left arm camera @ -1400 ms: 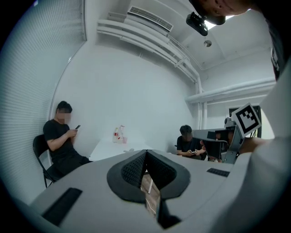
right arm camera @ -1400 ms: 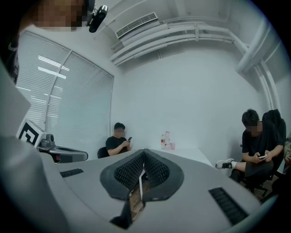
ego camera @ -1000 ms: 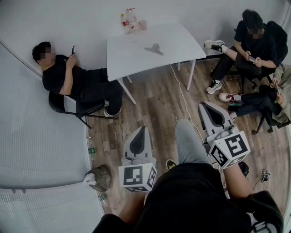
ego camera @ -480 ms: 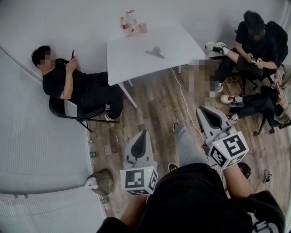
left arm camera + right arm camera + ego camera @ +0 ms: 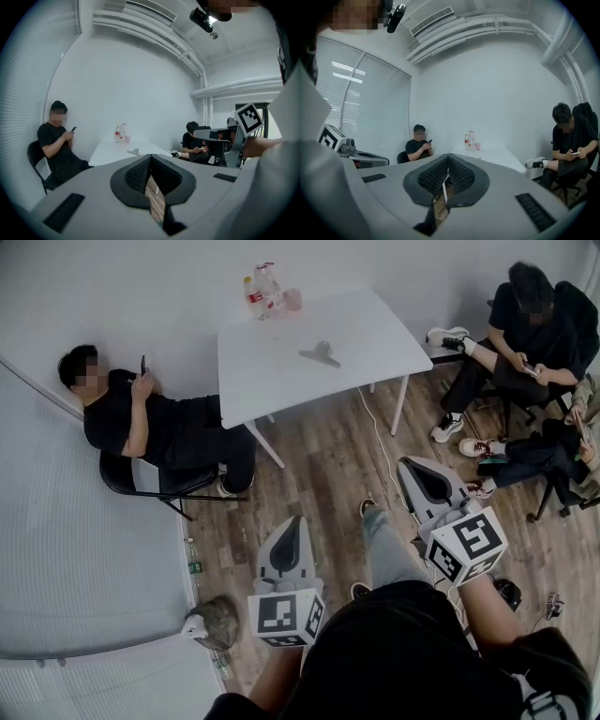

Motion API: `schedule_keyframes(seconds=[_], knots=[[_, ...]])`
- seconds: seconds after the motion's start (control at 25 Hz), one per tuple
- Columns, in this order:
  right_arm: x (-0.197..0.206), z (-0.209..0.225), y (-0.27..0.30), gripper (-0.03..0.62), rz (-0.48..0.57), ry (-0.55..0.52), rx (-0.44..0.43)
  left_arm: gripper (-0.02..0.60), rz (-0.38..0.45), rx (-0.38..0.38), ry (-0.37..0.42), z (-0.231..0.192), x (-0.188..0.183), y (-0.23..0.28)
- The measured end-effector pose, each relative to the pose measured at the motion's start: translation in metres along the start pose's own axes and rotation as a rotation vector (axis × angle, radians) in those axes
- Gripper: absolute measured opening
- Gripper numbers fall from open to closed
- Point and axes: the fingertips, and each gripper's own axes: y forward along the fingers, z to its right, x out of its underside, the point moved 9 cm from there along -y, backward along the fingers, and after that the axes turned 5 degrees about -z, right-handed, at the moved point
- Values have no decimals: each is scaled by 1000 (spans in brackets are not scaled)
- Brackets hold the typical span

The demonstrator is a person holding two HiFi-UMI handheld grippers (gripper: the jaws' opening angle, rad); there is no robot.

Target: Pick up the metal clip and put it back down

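Note:
The metal clip [image 5: 320,353] lies grey on the white table [image 5: 272,371], far ahead of both grippers; the left gripper view shows the clip [image 5: 136,151] small on the tabletop. My left gripper [image 5: 292,520] is held low over the wooden floor, shut with nothing in it, its pads meeting at the tip [image 5: 150,157]. My right gripper [image 5: 411,465] is to the right at about the same height, also shut and empty [image 5: 448,157]. In the right gripper view the clip is hidden behind the jaws.
Bottles and a cup [image 5: 267,285] stand at the table's far left corner. One person sits on a chair [image 5: 141,423] left of the table, others [image 5: 525,329] sit at the right. A white cable [image 5: 380,442] runs across the floor. A bag [image 5: 217,620] lies near the left wall.
The table and clip have slid slightly lower in the head view as the person steps toward them. Both grippers stay shut, carried along in front of the body.

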Motion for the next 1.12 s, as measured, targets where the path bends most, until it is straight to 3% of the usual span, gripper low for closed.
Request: schedule_keyframes(seconds=[0.56,1.12], knots=[[5,88,107,17,-70,11,13,20,-50,21,-3,-27,-22,133],[23,131,162,17,-151,23,35,20,-107,43,-18,-45,-23,208]])
